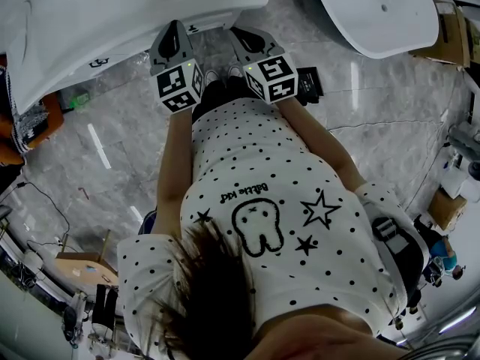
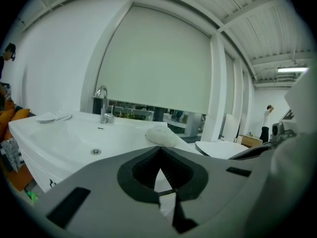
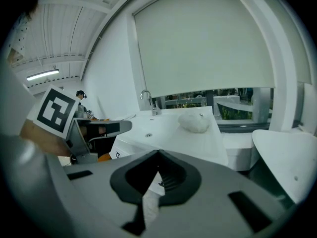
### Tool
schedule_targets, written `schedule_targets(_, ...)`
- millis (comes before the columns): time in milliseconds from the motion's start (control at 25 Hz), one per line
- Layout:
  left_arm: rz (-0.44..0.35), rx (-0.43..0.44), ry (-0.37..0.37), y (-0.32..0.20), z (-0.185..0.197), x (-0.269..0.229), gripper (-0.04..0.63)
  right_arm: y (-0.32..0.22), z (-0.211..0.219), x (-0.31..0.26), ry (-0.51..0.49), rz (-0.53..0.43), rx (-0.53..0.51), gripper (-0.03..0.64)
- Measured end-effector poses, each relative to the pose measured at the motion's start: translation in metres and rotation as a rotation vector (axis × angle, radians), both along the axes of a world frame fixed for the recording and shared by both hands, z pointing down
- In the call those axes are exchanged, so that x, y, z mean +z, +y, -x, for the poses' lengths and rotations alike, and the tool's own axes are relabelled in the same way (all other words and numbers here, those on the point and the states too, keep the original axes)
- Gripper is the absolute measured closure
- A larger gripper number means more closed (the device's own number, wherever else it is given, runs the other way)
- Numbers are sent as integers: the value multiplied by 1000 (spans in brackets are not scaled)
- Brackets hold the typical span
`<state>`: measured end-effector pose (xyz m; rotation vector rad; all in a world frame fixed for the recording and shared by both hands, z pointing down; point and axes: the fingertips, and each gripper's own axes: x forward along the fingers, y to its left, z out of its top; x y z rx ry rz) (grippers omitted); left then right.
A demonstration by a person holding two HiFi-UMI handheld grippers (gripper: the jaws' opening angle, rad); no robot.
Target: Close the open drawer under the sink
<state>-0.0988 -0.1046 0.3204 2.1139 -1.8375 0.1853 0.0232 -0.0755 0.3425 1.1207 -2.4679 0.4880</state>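
The left gripper [image 2: 160,150] is clenched, its jaws together with nothing between them. In the head view it [image 1: 176,27] sits at upper centre, tips just at the edge of the white sink [image 1: 150,6] that fills the upper left. The right gripper [image 3: 158,153] is clenched too and holds nothing. It [image 1: 244,34] lies just beside the left one, also aimed at the sink's edge.

Past the left jaws, the sink [image 2: 64,138] spreads across the lower left, with a drain [image 2: 95,151], a faucet [image 2: 102,105] at its back rim and a white cloth [image 2: 163,135] on its right end.

Of the drawer, only a strip of white front [image 1: 120,55] under the sink's rim shows; whether it is pushed in cannot be told.

A second basin [image 1: 375,10] fills the upper right, above the grey marble floor [image 1: 112,163].
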Motion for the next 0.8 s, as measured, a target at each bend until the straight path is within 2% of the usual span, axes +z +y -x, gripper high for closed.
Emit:
schedule_targets(400,-55,47,21,26,-5,-21,591,10,9,-1,-27,8,-4,603)
schedule_targets(800,-89,93,30,59,-17,-41,591,20,4,-32,-73,-72,-16,603)
